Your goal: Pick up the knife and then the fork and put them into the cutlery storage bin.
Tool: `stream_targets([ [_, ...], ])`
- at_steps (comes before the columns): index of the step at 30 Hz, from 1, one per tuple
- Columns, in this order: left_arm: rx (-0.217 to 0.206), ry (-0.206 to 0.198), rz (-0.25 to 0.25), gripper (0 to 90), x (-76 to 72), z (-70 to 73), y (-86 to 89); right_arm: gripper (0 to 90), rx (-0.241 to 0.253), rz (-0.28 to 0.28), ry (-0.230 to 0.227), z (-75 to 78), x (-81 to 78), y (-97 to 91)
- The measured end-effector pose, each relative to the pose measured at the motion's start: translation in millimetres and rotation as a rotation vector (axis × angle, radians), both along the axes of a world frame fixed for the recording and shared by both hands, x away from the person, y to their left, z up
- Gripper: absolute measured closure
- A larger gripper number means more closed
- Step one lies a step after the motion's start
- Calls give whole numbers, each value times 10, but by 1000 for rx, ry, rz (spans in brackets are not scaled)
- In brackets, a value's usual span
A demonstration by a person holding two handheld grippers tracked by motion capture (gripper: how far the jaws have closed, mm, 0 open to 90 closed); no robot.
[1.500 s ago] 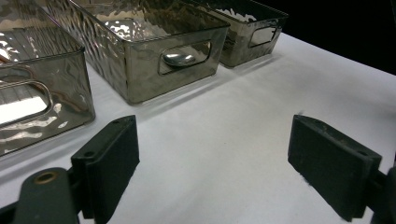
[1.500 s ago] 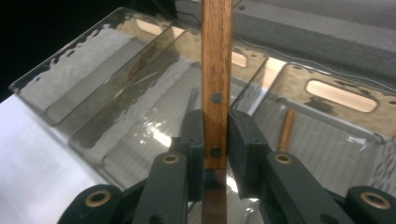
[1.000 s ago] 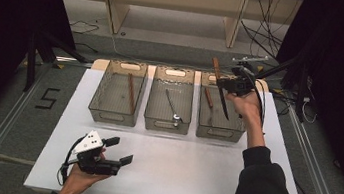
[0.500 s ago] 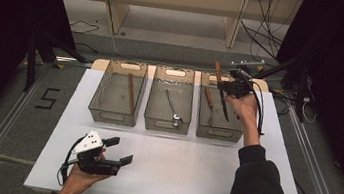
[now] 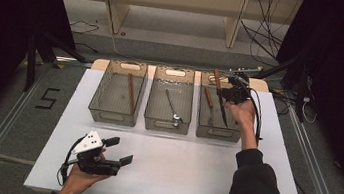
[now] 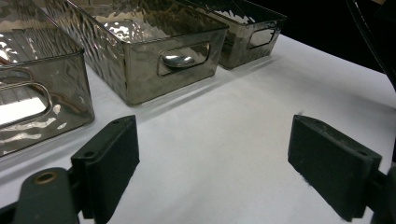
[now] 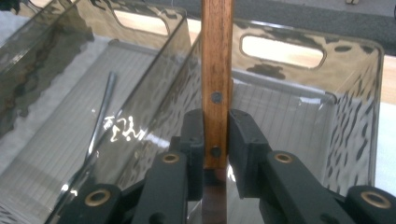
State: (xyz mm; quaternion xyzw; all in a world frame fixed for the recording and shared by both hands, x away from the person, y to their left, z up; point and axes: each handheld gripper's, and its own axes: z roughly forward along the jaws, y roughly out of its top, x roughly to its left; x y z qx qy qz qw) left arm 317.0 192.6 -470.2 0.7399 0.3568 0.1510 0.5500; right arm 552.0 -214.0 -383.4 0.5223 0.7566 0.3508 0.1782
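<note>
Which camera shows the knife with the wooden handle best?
The right gripper view shows it best: the knife is close up, its wooden handle with two rivets clamped in the right gripper above the right bin. The high view shows the whole knife, but small. The left gripper view looks at the bins' fronts instead.

knife handle (image 7: 217, 70): top cut off by frame edge | blade: hidden below right tool (image 7: 215, 140)
</note>
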Motion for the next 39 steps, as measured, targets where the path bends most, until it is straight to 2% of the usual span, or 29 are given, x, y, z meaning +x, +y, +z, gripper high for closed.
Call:
stream_targets([
  [11,0,-2,1,161,-1,-1,-3,770,-26,-13,35,-163,3,5],
  [12,0,-2,1,161,-1,-1,-3,783,-25,-15,38,-169,1,14],
  [13,0,-2,1,161,-1,-1,-2,846,-27,-15,36,-171,-6,17],
  [15,0,-2,0,161,-2,-1,-3,844,-9,-21,35,-166,-16,19],
  [18,3,-2,-3,161,-2,-1,-3,759,-25,-15,46,-158,-24,33],
  [20,2,1,-3,161,-1,-3,-7,653,0,-10,41,-134,-35,25],
  [23,5,-1,-5,160,1,-5,-10,573,20,3,31,-97,-59,27],
  [32,4,-1,-3,160,-1,-5,-11,405,31,40,27,-7,-156,32],
  [39,4,-1,-2,160,-1,-6,-10,330,70,85,-17,115,-331,70],
])
